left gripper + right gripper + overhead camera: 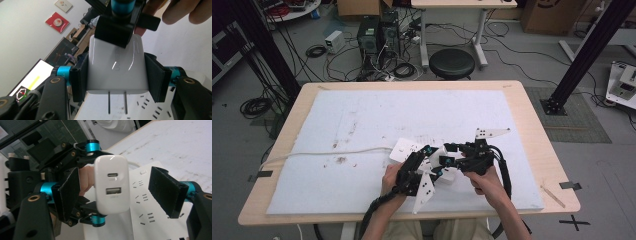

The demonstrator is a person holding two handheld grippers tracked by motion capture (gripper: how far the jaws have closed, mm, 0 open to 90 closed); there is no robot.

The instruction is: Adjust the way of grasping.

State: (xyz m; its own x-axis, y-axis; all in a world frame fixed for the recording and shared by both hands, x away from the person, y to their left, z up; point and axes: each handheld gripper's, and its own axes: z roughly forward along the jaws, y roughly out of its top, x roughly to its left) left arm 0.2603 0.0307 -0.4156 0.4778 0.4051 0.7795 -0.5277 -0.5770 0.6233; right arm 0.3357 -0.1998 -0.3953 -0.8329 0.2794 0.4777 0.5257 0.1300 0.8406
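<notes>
- Two hands meet low over the table, each holding one tool.
- Left gripper pinches one white charger by its sides, two prongs showing.
- Right gripper sits spread around the charger's port end, not touching.
- One power strip lies beneath.

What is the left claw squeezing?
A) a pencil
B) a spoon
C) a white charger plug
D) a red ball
C: in the left gripper view, the left claw has a pad pressed on each side of the white charger plug, whose two metal prongs stick out below.
</notes>
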